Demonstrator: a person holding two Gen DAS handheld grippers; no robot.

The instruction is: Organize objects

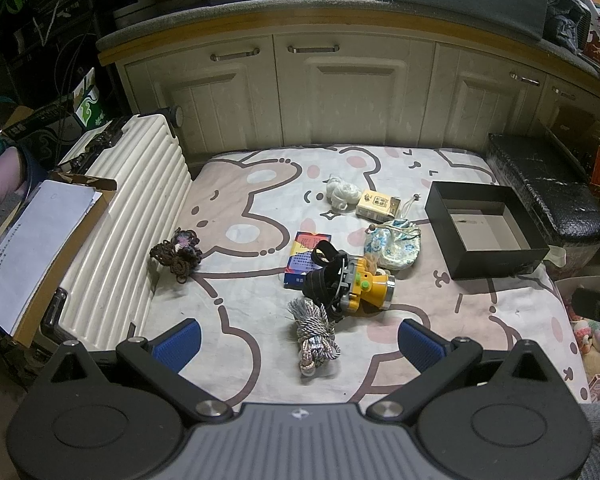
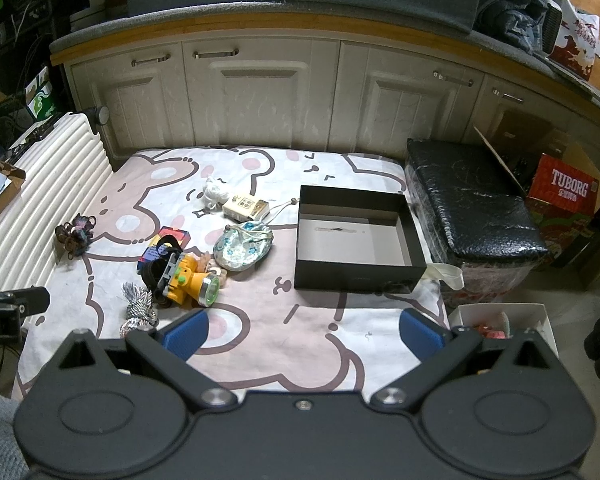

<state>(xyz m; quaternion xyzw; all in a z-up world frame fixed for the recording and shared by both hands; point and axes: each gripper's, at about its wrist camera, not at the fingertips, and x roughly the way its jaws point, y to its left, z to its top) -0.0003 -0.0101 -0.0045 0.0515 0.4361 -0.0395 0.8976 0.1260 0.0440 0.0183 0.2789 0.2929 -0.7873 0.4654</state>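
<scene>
An empty black box (image 1: 486, 230) (image 2: 354, 238) sits on the right of a bear-print sheet (image 1: 260, 216). Loose items lie left of it: a yellow headlamp (image 1: 356, 282) (image 2: 188, 276), a grey cord bundle (image 1: 314, 332) (image 2: 138, 306), a colourful card box (image 1: 306, 258) (image 2: 166, 244), a floral pouch (image 1: 394, 244) (image 2: 242, 248), a cream box (image 1: 378, 204) (image 2: 246, 206), white string (image 1: 342, 192) (image 2: 216, 192) and a brown crochet piece (image 1: 178, 252) (image 2: 74, 236). My left gripper (image 1: 298, 346) is open, just above the cord bundle. My right gripper (image 2: 304, 334) is open and empty over the sheet's front.
A white ribbed suitcase (image 1: 128, 216) (image 2: 40, 184) lies along the left edge, with a cardboard tray of papers (image 1: 32, 248). White cabinets (image 1: 340, 96) stand behind. A black wrapped block (image 2: 472, 208) and a red Tuborg box (image 2: 566, 192) stand right. A white box (image 2: 504, 324) sits on the floor.
</scene>
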